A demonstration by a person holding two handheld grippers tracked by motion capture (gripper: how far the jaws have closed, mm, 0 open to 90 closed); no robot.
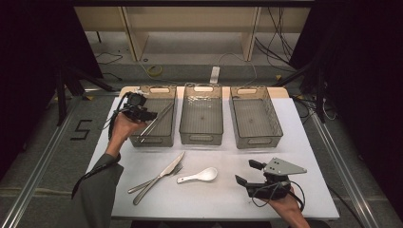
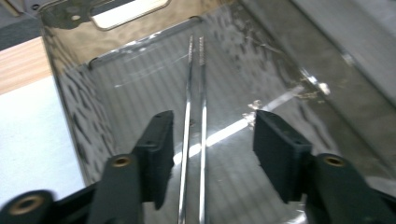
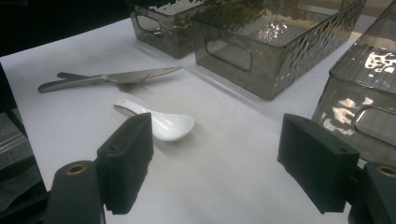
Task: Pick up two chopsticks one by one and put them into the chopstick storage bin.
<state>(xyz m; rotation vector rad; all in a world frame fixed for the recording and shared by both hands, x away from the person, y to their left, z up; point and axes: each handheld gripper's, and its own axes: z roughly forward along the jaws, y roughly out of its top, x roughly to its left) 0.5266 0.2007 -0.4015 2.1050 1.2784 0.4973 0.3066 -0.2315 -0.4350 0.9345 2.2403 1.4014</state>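
Observation:
A pair of thin metal chopsticks [image 1: 157, 122] [image 2: 196, 70] lies lengthwise in the left smoky plastic bin [image 1: 152, 141] [image 2: 74, 107]. My left gripper [image 1: 144, 115] [image 2: 212, 126] hovers over that bin's near left corner, open, with the chopsticks running between its jaws untouched. On the white mat lie a knife [image 1: 167, 170] [image 3: 135, 74] crossed over a fork [image 1: 151, 183], and beside them a white ceramic spoon [image 1: 199, 176] [image 3: 163, 123]. My right gripper [image 1: 248, 173] [image 3: 215, 149] rests open near the front right of the mat, pointing toward the spoon with nothing between its jaws.
Two more smoky bins stand at the back, the middle one [image 1: 201, 137] [image 3: 261, 60] and the right one [image 1: 259, 141] [image 3: 364, 116], both with nothing inside. Cables and table legs lie on the floor beyond the table.

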